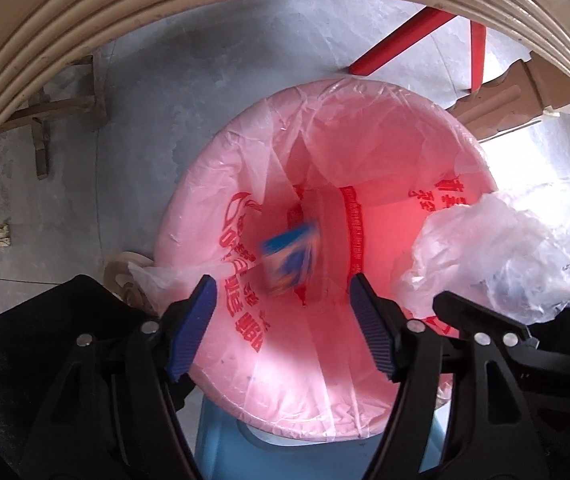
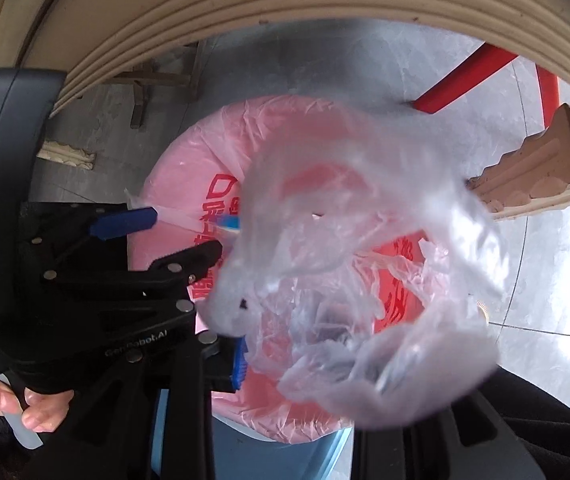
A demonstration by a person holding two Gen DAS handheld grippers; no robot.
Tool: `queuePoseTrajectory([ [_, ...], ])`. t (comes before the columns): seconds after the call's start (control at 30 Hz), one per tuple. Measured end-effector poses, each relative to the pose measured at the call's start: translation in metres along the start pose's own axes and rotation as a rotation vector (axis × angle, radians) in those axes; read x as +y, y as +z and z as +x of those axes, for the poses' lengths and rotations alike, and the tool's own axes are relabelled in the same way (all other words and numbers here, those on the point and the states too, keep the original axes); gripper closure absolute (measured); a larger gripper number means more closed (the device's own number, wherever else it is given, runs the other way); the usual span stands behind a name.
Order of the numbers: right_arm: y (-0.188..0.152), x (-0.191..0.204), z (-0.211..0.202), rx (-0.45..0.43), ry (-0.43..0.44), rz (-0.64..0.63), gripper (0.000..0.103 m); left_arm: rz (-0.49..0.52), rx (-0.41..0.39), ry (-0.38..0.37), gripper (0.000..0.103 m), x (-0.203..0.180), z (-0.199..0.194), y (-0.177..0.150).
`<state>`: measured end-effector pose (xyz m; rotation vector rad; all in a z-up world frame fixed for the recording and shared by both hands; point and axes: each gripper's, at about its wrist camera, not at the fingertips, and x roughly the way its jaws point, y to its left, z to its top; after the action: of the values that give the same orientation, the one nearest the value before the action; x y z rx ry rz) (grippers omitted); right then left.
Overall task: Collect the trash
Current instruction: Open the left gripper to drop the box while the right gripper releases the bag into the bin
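Note:
A blue bin (image 1: 221, 440) lined with a pink bag (image 1: 365, 152) stands on the floor below both grippers. My left gripper (image 1: 285, 320) is open over the bin mouth; a blurred blue and white wrapper (image 1: 289, 260) is in the air between its fingertips and the bag's inside. The left gripper also shows in the right wrist view (image 2: 181, 228). My right gripper (image 2: 325, 360) is mostly hidden behind a crumpled clear plastic bag (image 2: 365, 272) that it holds over the bin. That clear bag shows at the right of the left wrist view (image 1: 517, 256).
A cream ribbed table edge (image 1: 85, 20) arches over the top. Red chair legs (image 1: 401, 40) and carved wooden furniture legs (image 2: 533, 176) stand on the grey tiled floor (image 1: 205, 80) behind the bin.

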<state>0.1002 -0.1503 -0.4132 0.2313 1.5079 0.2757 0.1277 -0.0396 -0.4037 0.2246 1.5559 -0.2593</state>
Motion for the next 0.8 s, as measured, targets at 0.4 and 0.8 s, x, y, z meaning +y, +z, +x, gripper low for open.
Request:
queuePoseTrajectory([
  [0.4,0.000,-0.001,-0.011,-0.049,-0.006,0.036,0.040,-0.067,-0.066,0.012,0.021,0.021,-0.016,-0.007],
  [0.8,-0.022,0.046,-0.023,-0.149,-0.168,-0.209,0.025,-0.201,-0.193,0.055,0.020,0.066,-0.058,-0.022],
])
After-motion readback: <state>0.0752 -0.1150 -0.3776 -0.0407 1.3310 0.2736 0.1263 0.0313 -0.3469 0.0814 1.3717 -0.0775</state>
